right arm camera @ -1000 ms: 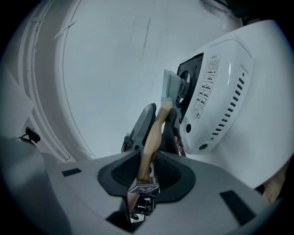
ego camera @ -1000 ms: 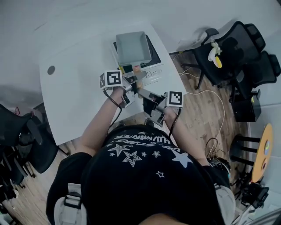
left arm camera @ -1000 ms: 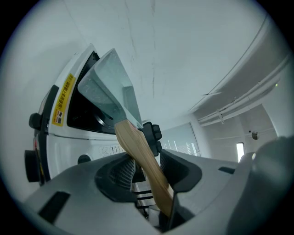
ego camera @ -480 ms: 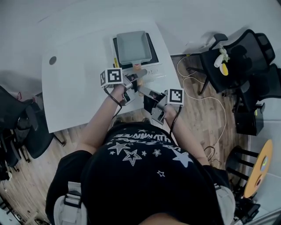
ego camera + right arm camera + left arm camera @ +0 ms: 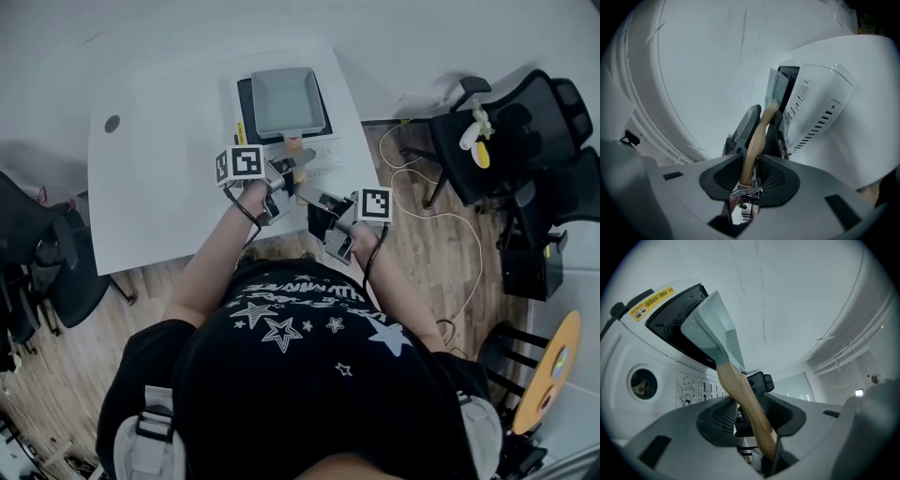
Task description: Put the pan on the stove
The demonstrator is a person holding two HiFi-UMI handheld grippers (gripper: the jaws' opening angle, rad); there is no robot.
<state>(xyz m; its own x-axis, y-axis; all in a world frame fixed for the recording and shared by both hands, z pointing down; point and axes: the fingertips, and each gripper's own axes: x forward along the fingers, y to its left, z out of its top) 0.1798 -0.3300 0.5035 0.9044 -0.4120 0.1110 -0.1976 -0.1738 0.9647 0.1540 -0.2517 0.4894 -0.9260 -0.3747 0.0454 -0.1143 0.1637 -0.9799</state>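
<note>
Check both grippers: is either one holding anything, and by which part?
Both hold the pan by its wooden handle. The left gripper is clamped nearer the pan, and the right gripper is at the handle's free end.

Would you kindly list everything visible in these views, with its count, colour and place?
Grey-green square metal pan with wooden handle: one, grey-green, over the stove's black top.
White portable stove: one, white with black top, far right part of the table.
White table: one, white, in front of the person.
Black office chairs: several, black, on the wood floor at right and left.
White cable: one, white, floor at right.
Yellow round board: one, yellow, lower right.
Left tool: one, grey, clamped on the handle nearer the pan.
Right tool: one, grey, clamped near the handle's end.
</note>
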